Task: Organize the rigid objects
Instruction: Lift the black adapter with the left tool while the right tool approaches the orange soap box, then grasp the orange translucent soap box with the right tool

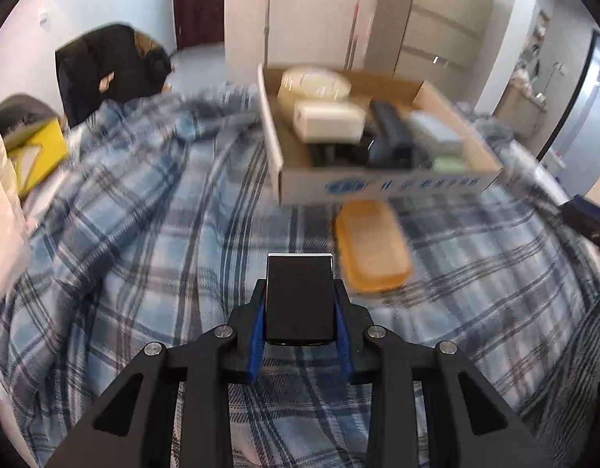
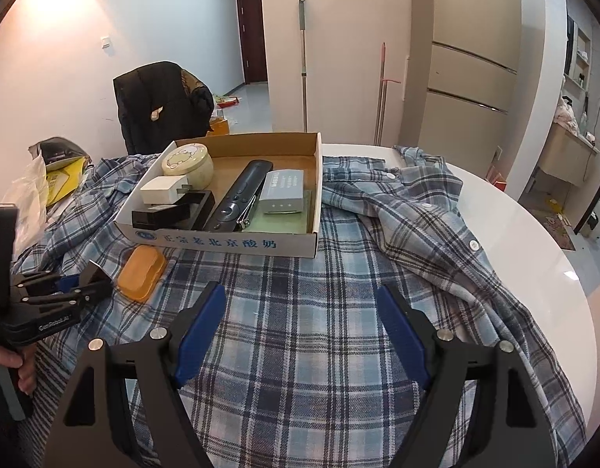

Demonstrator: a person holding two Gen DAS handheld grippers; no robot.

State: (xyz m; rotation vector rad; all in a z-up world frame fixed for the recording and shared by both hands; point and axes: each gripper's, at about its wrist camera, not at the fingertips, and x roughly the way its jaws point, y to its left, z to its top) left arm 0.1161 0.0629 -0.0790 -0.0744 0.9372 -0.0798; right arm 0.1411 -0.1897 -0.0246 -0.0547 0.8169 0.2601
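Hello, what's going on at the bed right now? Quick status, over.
Left gripper shut on a black box. Right gripper open, empty. Cardboard box part filled; orange case lying outside on the plaid cloth. Nothing blocking.

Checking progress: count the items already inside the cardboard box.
6 visible: round tin, white adapter, black case, remote, grey box, metal clip; more may be hidden.

Both claws (image 2: 300,335) are black with blue pads (image 2: 200,335) and silver screws.

Left gripper (image 1: 300,312) clamped on dark flat block (image 1: 300,298); right gripper (image 2: 301,331) jaws apart, empty.
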